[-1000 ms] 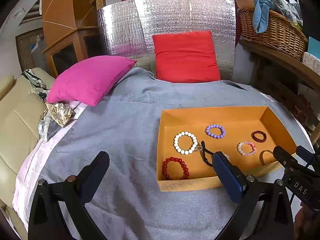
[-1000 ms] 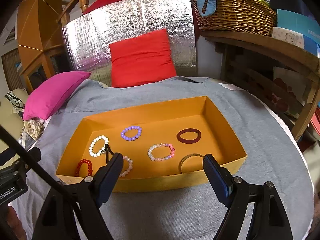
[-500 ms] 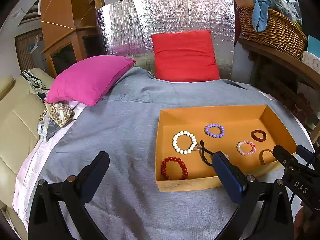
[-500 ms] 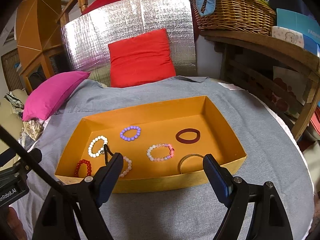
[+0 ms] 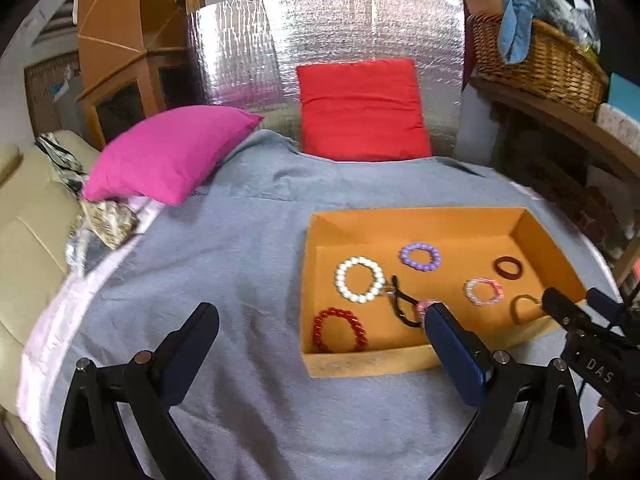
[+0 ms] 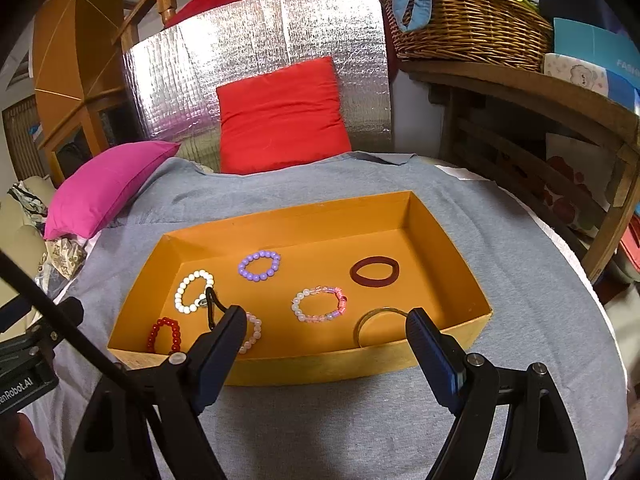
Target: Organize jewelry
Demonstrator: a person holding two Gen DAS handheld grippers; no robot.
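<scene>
Jewelry is seen lying loose on the floor of the orange tray (image 6: 444, 236), centre frame in the right wrist view, on the grey cloth (image 6: 360, 420); nearest, at lower frame, the right gripper (image 6: 326, 334) is held with jaws wide and empty, hovering over the tray's near wall; the left gripper (image 5: 320, 334) is likewise spread wide, nothing held, its right finger over the tray's near edge. Just past the fingers: gold bangle (image 6: 374, 326) against the near wall, pale bead bracelet (image 6: 252, 332) partly hidden, red bead bracelet (image 6: 164, 334) at lower left, black cord (image 6: 212, 306) touching the white bead bracelet (image 6: 194, 292). Mid tray: pink bead bracelet (image 6: 320, 304); farther: purple bead bracelet (image 6: 259, 266), dark red band (image 6: 375, 272). Judged: a pick is being lined up; one piece should be straddled across its rim, fingers lowered to the floor before closing; the cord tangle is best avoided; the bangle may slip.
</scene>
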